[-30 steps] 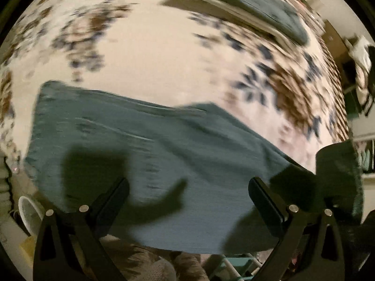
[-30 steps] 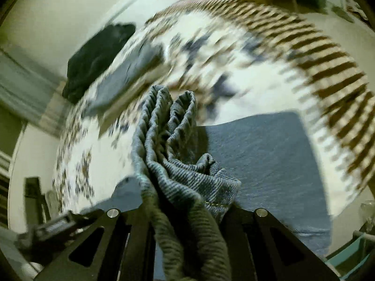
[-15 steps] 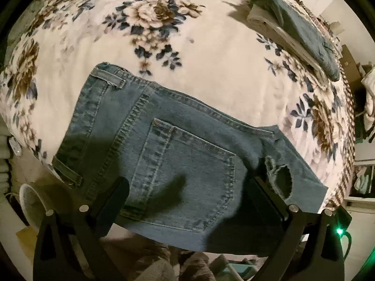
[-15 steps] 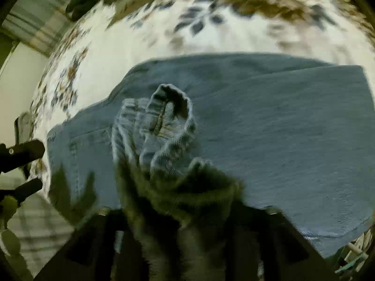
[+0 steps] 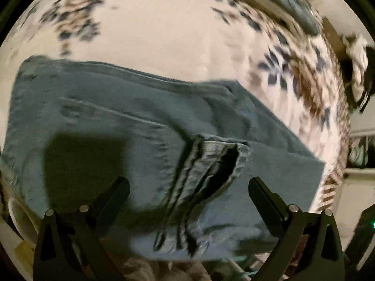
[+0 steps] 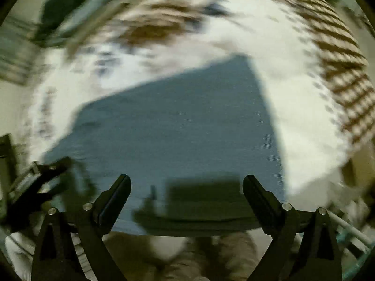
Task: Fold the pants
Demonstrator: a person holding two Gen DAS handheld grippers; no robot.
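Blue denim pants lie folded across a floral bedspread. In the left wrist view the leg hems lie bunched on top of the seat, near the middle. My left gripper is open and empty, just above the pants' near edge. In the right wrist view the pants show as a flat blue panel. My right gripper is open and empty over its near edge. The left gripper shows at the left edge of that view. Both views are motion-blurred.
More folded denim lies stacked at the bed's far side and shows in the right wrist view too. A brown striped border marks the bedspread's right edge. The bed's near edge runs just below the grippers, with cluttered floor below.
My right gripper let go of the bunched pant legs and opened. The leg hems now lie on the seat of the pants. Both grippers shifted over the pants.
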